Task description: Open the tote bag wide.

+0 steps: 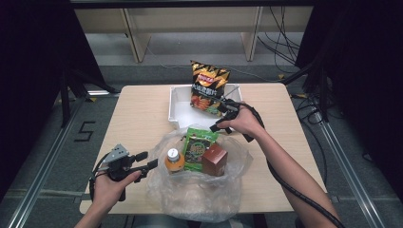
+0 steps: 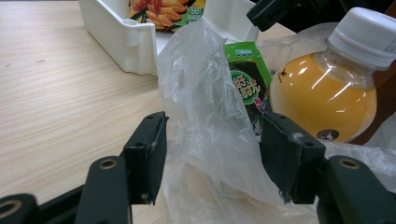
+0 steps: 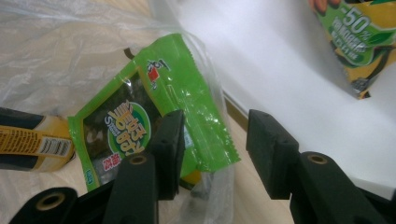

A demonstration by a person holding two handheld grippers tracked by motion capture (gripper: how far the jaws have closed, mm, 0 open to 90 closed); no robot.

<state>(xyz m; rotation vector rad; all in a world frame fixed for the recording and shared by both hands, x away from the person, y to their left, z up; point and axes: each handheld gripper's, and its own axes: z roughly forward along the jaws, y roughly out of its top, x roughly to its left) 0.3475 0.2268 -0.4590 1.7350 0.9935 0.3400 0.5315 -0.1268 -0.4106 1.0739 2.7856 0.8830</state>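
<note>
Pale wood-grain table (image 1: 138, 118), matte. Thin crinkled clear plastic bag (image 1: 199, 185) spread at near edge, holding three items: round orange bottle (image 1: 174, 160) with ribbed white cap, flat glossy green seaweed packet (image 1: 198, 145), dark red-brown box (image 1: 215, 160). Left gripper (image 1: 145, 160) at bag's left edge — a raised fold of film between its flat black pads, jaws apart, contact on the pads not clear. Right gripper (image 1: 223, 118) over packet's far end, just beside rigid white plastic bin (image 1: 177, 107); jaws spread, nothing clamped — packet corner beneath left pad. Shiny orange-black chip bag (image 1: 208, 88) upright in bin.
</note>
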